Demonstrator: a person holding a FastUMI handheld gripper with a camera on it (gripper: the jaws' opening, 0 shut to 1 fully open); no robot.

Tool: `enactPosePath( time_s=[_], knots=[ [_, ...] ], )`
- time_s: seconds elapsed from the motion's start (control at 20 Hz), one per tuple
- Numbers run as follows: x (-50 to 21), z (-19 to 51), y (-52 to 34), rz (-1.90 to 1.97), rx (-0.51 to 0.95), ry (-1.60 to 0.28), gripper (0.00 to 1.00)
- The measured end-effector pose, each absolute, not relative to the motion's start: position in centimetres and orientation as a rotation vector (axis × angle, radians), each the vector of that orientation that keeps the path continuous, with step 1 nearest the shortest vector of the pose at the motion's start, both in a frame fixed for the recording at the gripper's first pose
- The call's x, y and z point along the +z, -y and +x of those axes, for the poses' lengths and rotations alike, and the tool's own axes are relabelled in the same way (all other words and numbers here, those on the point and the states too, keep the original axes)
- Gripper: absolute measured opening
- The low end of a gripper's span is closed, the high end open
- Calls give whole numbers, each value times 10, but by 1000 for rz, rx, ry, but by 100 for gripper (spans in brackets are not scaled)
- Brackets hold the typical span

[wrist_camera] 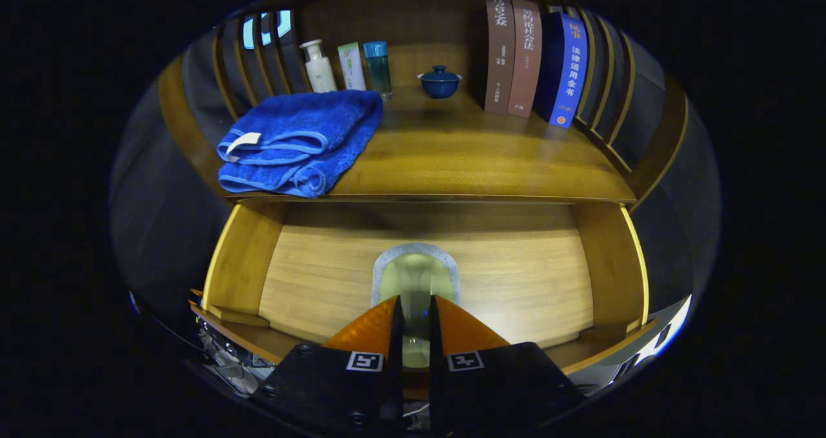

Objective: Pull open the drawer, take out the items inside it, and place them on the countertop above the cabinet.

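1. The gripper point(416, 309) hangs over the open drawer point(310, 277), its two fingers drawn close together with only a narrow slot between them.
2. In that slot sits the lower part of a pale tube point(416, 273) with a grey, rounded crimped end; both fingers appear to press on its sides, so the tube looks pinched and held.
3. The tube's wide grey end points away from the fingers, toward the back of the drawer, and stands out against the light wooden drawer floor.
4. Whether the tube is lifted clear of the drawer floor or touches it cannot be told.
5. The drawer is pulled out; its wooden side walls rise to either side of the fingers, and its front edge lies just beneath them.
6. The countertop point(464, 154) lies just above the back of the drawer, its front lip overhanging it.
7. A folded blue towel point(297, 141) lies on the countertop's left front part, one corner reaching the lip above the drawer.
8. Behind the towel, at the back of the countertop, stand a white bottle point(319, 67), a pale green tube point(352, 66) and a teal bottle point(377, 67), side by side.
9. A small blue lidded cup point(439, 82) sits at the back of the countertop, above the drawer's middle.
10. Books point(535, 57) stand upright to the right of the cup, two brown and one blue.
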State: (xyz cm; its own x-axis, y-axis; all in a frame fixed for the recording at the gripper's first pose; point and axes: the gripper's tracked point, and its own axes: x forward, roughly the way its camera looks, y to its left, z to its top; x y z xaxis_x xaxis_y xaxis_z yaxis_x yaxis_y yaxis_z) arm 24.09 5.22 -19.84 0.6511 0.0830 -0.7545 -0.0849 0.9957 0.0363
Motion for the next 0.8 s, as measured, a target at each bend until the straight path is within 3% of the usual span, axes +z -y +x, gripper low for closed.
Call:
enactPosePath(
  time_s=[0.45, 0.8],
  knots=[
    [-109, 261, -36, -2, 92, -705, 21],
    [-100, 327, -35, 12, 82, -731, 21]
  ],
)
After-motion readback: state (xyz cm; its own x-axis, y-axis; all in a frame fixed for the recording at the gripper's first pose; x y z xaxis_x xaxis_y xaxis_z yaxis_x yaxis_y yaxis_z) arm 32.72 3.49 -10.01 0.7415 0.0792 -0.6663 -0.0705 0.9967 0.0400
